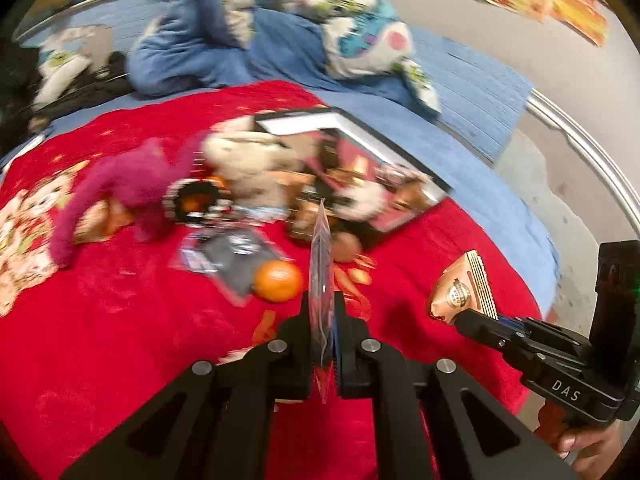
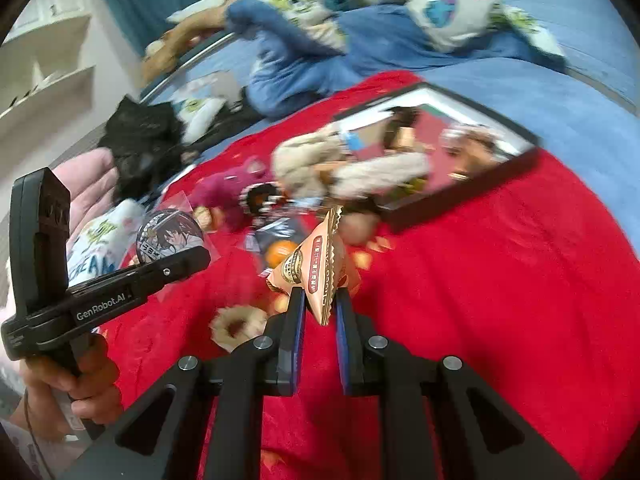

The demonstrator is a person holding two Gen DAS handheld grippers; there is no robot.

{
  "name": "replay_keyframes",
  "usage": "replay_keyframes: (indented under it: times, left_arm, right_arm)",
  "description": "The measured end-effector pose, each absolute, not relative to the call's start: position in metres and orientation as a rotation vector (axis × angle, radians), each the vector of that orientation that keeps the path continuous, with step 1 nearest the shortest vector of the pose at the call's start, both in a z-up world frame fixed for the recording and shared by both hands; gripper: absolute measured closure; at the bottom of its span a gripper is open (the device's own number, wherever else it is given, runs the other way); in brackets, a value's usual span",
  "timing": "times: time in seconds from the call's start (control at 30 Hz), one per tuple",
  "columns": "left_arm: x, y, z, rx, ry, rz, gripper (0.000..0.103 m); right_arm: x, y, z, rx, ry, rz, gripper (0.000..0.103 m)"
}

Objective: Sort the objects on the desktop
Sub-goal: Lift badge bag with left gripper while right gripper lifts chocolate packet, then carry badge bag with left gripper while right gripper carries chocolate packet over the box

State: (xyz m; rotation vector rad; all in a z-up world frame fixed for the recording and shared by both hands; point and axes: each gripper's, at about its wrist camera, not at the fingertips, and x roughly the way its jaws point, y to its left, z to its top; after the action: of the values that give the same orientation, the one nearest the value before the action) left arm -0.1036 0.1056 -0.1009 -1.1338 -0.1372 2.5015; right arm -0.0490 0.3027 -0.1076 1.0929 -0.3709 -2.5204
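The left gripper (image 1: 322, 344) is clamped on a thin clear sleeve (image 1: 322, 280) seen edge-on in its own view; from the right wrist view that same sleeve carries a round badge (image 2: 168, 234) printed with a cartoon figure, held up above the red blanket (image 1: 140, 340); the right gripper (image 2: 318, 312) is pinched narrow on a small tan snack packet (image 2: 310, 268) with a crimped edge and a round seal, also held clear of the blanket; a hand (image 2: 72, 384) grips the handle of the left tool at the lower left of the right wrist view, and fingers of the other hand (image 1: 588, 440) show at the lower right of the left wrist view.

Just beyond the jaws, near the middle of the blanket, lies an orange (image 1: 278, 280) touching a dark flat packet in clear wrap (image 1: 236, 264); a brown round item (image 1: 346, 248) sits just beside them, too blurred to name; further on a magenta plush toy (image 1: 132, 192) sprawls toward the blanket's left side, with a cream plush toy (image 1: 248, 160) next to it near the far edge; a black-rimmed tray (image 1: 392, 144) rests tilted at the blanket's far right corner, with a few blurred things inside it.

Past the blanket is a blue bedsheet (image 1: 480, 80) with a patterned quilt (image 1: 360, 36) bunched at the far side.
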Motion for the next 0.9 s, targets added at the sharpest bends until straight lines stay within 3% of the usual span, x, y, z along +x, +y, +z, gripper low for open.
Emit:
replay_keyframes:
  times: [0.1,0.43,0.9]
  left_arm:
    - [-0.098,0.130,-0.102,-1.118,-0.067,2.464,0.096]
    - [-0.104,0.149,-0.097,-1.117,-0.096,2.417,0.096]
    - [-0.139,0.170,-0.088,-1.142,-0.144,2.441,0.096]
  right_arm:
    - [-0.033,0.325,-0.108,1.109,-0.400,-2.579,0.089]
    - [-0.016,0.355,-0.106,1.109,-0.443,-2.656,0.089]
    - [-0.068,0.360,-0.105,1.060,-0.338,-2.593,0.089]
